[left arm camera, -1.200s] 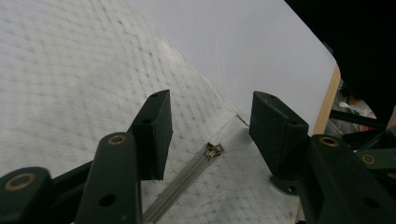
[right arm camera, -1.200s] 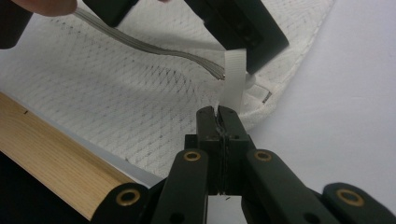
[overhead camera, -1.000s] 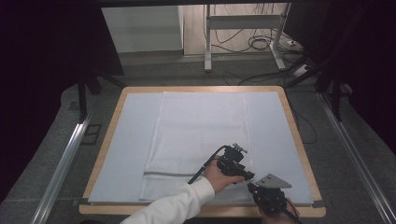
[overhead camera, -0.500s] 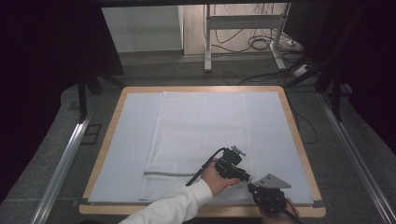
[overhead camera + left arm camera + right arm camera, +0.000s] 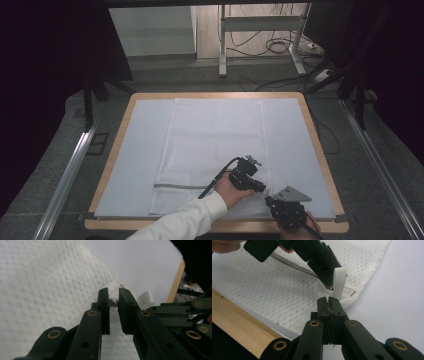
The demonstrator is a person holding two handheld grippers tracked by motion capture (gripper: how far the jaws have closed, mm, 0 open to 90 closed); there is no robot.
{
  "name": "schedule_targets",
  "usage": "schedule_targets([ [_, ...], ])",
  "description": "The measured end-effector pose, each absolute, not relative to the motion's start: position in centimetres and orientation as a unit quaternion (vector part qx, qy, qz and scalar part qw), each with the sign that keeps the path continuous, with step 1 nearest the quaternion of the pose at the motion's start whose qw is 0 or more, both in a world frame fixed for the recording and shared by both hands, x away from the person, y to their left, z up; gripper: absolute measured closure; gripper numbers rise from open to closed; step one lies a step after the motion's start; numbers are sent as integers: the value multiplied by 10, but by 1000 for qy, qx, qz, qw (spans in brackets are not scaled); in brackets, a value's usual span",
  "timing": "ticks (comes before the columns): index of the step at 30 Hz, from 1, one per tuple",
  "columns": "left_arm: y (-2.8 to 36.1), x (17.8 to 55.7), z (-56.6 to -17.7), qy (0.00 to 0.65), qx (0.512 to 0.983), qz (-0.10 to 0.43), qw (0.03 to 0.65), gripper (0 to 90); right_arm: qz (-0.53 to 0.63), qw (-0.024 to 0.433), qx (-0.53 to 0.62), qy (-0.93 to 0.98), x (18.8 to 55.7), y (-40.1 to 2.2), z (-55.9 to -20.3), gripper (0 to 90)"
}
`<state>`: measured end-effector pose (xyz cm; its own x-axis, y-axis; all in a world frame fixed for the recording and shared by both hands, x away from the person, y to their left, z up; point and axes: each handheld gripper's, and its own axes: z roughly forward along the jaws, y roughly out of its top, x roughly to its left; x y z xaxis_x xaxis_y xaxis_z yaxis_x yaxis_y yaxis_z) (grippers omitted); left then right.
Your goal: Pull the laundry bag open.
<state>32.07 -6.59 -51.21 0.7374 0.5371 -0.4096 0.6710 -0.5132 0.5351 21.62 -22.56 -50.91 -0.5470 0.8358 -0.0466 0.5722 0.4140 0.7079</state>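
Note:
A white mesh bag [image 5: 210,145] lies flat on the pale mat [image 5: 292,145], with its grey zipper [image 5: 175,186] along the near end. My left gripper [image 5: 261,189] reaches to the bag's near right corner. Its jaws have just been closing, and a small silvery zipper pull [image 5: 113,301] is pinched between the fingertips [image 5: 103,296]. My right gripper [image 5: 329,299] is shut on the bag's corner fabric just below a white ribbon loop [image 5: 339,281]. In the right gripper view the left gripper [image 5: 329,283] comes in from the top and touches that loop.
The table's wooden rim [image 5: 320,150] frames the mat, and its near edge [image 5: 239,325] lies close to the grippers. A white-sleeved forearm [image 5: 185,220] crosses the near edge. Metal rails [image 5: 70,170] run along both sides, and cables [image 5: 280,47] lie on the floor beyond.

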Motion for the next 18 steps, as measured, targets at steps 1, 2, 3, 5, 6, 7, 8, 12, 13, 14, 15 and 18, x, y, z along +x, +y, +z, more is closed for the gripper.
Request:
schedule_targets([
  [1, -67, 320, -515, 350, 866, -93, 344, 812, 328, 202, 431, 816, 216, -226, -509, 879],
  [2, -67, 320, -515, 350, 866, -93, 344, 812, 329, 202, 431, 816, 216, -226, -509, 878],
  [3, -66, 321, -520, 356, 861, -104, 348, 826, 329, 202, 430, 816, 216, -226, -509, 878],
  [5, -67, 322, -520, 358, 859, -108, 351, 821, 329, 202, 430, 816, 216, -225, -509, 878],
  [6, -67, 321, -520, 357, 859, -104, 351, 817, 329, 201, 429, 817, 216, -225, -509, 877],
  [7, -67, 321, -520, 357, 859, -104, 351, 814, 329, 201, 429, 817, 216, -225, -509, 877],
  [8, -67, 322, -520, 357, 859, -104, 351, 814, 329, 200, 429, 817, 216, -225, -509, 878],
  [12, -66, 324, -521, 357, 859, -110, 349, 851, 328, 199, 431, 817, 216, -225, -510, 877],
  [13, -66, 323, -521, 354, 860, -106, 351, 857, 328, 199, 430, 817, 217, -226, -510, 878],
  [14, -66, 323, -521, 354, 860, -106, 351, 859, 328, 199, 430, 817, 217, -226, -510, 878],
  [15, -66, 321, -520, 350, 862, -100, 351, 861, 328, 199, 430, 817, 217, -226, -510, 877],
  [18, -66, 320, -520, 347, 864, -93, 353, 866, 331, 193, 435, 815, 219, -228, -511, 878],
])
